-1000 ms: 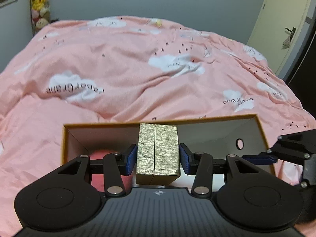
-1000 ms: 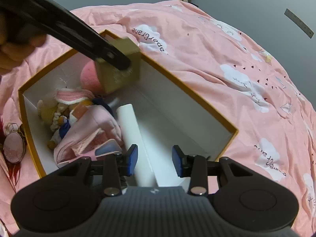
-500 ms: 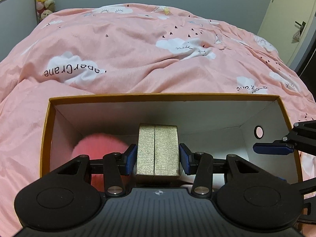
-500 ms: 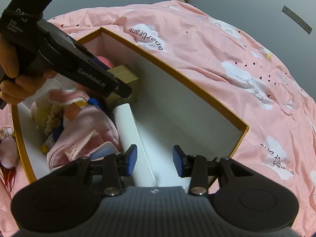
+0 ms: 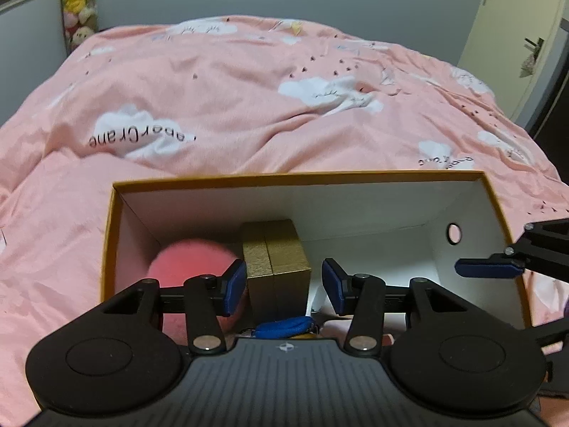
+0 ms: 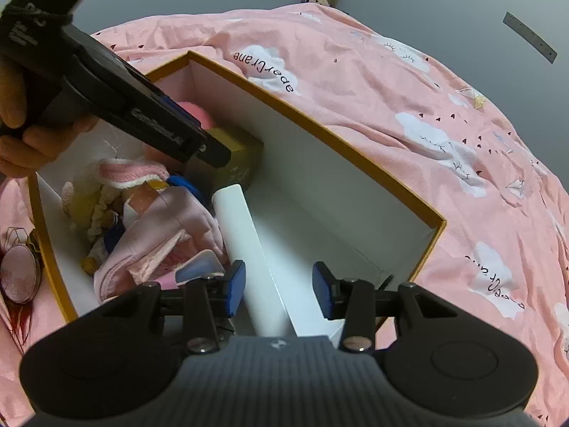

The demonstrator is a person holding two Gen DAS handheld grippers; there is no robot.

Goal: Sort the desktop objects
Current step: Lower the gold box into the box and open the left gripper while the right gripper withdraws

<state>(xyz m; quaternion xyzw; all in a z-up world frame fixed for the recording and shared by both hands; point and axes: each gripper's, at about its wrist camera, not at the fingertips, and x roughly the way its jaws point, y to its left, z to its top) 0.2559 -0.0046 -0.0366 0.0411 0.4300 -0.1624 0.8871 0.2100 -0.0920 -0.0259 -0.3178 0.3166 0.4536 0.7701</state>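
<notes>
A gold gift box (image 5: 281,263) stands inside the orange-rimmed storage box (image 5: 295,177), near its far wall and next to a pink fuzzy ball (image 5: 188,259). My left gripper (image 5: 284,286) is open just in front of it, with a clear gap at the right pad. In the right wrist view the left gripper (image 6: 209,151), held by a hand, reaches down to the gold box (image 6: 245,153). My right gripper (image 6: 279,290) hovers over the box's near end with its jaws opening. A white tube (image 6: 245,235) lies under them, and neither pad presses on it.
Pink cloth and plush toys (image 6: 160,235) fill the left half of the storage box (image 6: 320,131). A blue strap (image 5: 284,325) lies near my left fingers. A round pink mirror (image 6: 19,272) rests outside on the pink bedcover (image 5: 249,106). A door (image 5: 515,35) is at the far right.
The gold box, gripped between my left pads earlier, now stands on the storage box floor, free of them. My left gripper dipped toward the storage box. The right jaws spread slightly.
</notes>
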